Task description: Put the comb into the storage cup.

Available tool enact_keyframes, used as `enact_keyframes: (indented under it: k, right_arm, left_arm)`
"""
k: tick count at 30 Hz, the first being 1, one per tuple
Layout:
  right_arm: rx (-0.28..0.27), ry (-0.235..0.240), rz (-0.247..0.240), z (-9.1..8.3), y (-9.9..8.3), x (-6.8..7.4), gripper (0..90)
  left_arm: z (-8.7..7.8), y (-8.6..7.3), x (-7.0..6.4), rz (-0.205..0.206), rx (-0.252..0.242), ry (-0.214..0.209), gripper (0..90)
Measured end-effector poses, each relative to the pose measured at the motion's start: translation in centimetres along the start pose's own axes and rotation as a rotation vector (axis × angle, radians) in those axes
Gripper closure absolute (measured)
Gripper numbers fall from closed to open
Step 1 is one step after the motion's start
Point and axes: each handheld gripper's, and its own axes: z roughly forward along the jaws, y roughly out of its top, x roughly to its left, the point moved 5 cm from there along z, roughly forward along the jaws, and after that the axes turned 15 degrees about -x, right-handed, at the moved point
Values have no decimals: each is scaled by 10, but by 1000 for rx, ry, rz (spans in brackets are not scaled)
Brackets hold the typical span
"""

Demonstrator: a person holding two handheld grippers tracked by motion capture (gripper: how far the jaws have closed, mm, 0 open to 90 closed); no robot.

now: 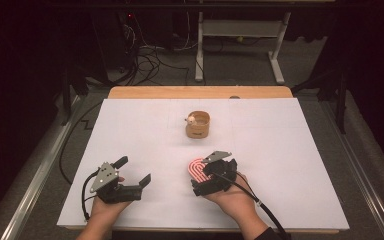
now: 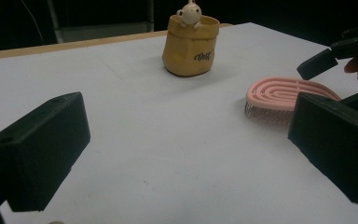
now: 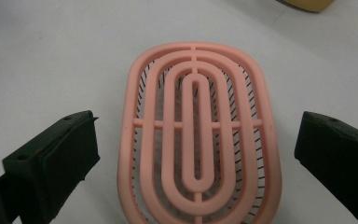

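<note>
Nearest the camera, the right tool (image 1: pixel 211 172) sits low over the pink brush (image 3: pixel 196 135), its jaws spread wide to either side of the brush's rounded edges without touching them, gripping nothing. That brush lies bristles down on the white sheet near the middle of the desk (image 1: pixel 280 150), with bare sheet all around it. Beyond it, well apart, stands the small yellow pot (image 1: pixel 198 124) with a toy figure (image 2: pixel 189 12) on its rim, and off to the left the left tool (image 1: pixel 132 172) hangs wide open and empty above clear surface.

A pink vented brush (image 1: pixel 198 169) lies bristles-down near a tan pouch (image 1: pixel 198 125) on the white table (image 1: pixel 280 150).
</note>
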Motion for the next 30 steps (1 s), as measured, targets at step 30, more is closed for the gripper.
enact_keyframes:
  k: [30]
  right_arm:
    - [114,-4,15,18,-5,-5,2]
  left_arm:
    - [1,-1,0,0,4,-1,0]
